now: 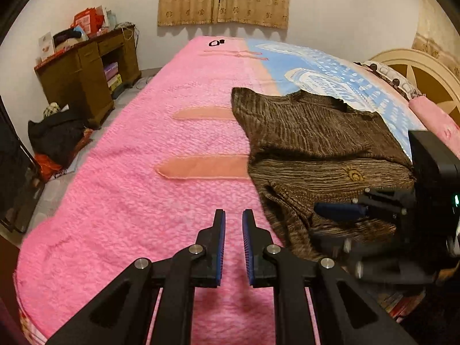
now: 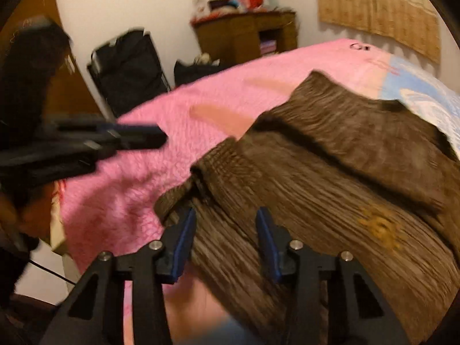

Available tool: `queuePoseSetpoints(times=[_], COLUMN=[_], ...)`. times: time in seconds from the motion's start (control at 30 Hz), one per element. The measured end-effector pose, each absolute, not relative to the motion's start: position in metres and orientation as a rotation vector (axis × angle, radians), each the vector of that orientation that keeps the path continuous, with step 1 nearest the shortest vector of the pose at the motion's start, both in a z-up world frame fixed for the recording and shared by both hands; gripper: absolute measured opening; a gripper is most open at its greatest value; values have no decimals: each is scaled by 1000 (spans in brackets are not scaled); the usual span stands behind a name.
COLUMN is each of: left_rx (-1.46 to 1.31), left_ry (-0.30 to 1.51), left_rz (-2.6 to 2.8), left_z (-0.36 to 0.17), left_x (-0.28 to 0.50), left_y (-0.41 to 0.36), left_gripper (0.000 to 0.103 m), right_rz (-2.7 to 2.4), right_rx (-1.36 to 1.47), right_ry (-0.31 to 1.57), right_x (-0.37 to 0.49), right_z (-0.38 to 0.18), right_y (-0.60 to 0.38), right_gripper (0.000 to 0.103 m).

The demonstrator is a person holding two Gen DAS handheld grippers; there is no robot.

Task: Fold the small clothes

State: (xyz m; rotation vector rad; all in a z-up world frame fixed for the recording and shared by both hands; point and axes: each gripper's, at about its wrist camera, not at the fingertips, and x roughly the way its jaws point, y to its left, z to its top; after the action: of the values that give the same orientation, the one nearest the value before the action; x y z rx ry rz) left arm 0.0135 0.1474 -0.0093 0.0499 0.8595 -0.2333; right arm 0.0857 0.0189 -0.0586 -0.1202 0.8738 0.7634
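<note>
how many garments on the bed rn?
1: a brown knit sweater, partly folded, lying on the right side of the pink blanket and reaching onto the blue patterned part. The dark pile on the floor by the wooden desk may hold more; I can't tell.

Open pink blanket [image 1: 138,172] left, brown sweater [image 1: 316,143] heaped right

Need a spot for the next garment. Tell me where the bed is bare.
Bare: the pink blanket left of the brown sweater, down to the near edge under the left gripper. Crowded: the right side, where the sweater and right gripper sit.
</note>
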Motion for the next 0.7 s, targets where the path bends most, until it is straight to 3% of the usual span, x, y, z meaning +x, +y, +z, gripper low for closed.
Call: queuePoseSetpoints(times=[0.03,0.07,0.1,0.13,0.33,0.7], left_rx=[59,69,82,96,227,407], left_ry=[847,829,802,781,743,710], left_rz=[-243,-261,-295,-331,-595,-749], left_z=[-8,-6,-3,-2,-6,-10], left_x=[13,14,15,16,37,63], left_y=[148,149,147,144,110,90], left_gripper=[12,12,12,12,14,15], right_rz=[748,728,724,720,708,757], right_rx=[-117,-93,-28,42,230,75], right_ry=[860,855,872,890,889,829], right_x=[89,93,102,109,130,125], right_z=[-59,-57,-57,-56,-41,-15], right_y=[18,13,4,-7,-54,-42], right_gripper=[38,21,11,9,9,9])
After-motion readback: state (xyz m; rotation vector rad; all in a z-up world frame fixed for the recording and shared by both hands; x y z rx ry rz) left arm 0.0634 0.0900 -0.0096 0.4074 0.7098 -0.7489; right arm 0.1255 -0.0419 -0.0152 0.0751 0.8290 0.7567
